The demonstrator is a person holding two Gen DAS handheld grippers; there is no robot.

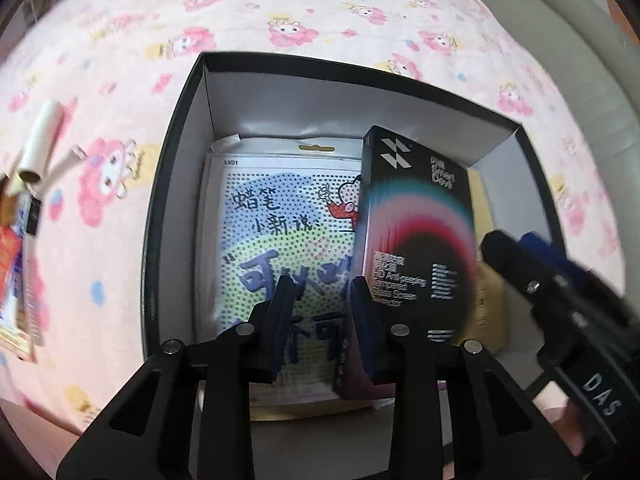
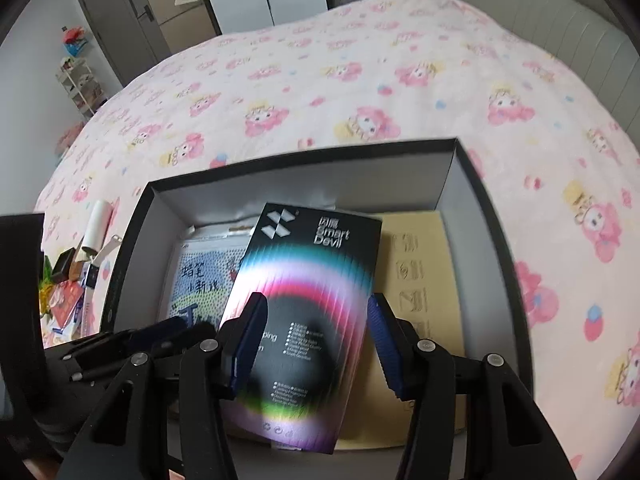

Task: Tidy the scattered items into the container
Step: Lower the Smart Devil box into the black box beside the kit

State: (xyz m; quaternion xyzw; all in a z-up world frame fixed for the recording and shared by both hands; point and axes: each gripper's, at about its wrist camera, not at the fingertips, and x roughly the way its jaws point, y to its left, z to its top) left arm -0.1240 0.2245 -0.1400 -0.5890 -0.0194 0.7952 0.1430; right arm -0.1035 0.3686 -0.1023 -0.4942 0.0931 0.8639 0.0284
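Observation:
A black container (image 1: 168,200) (image 2: 304,157) with white inner walls sits on the bed. A cartoon bead-art packet (image 1: 272,220) (image 2: 200,276) and a tan box (image 1: 489,300) (image 2: 412,272) lie flat in it. A black screen-protector box (image 1: 416,220) (image 2: 312,272) leans tilted over them, blurred. My right gripper (image 2: 316,332) (image 1: 516,244) is open above it, and the box spreads wider than the finger gap. My left gripper (image 1: 322,312) is open and empty, just left of that box. Scattered items (image 1: 16,260) (image 2: 68,292) and a white roll (image 1: 40,140) (image 2: 96,228) lie left of the container.
A pink cartoon blanket (image 2: 360,80) covers the bed all around the container. A grey padded headboard (image 2: 560,40) runs along the right. A dark door (image 2: 116,32) and a small shelf (image 2: 80,84) stand beyond the bed's far left.

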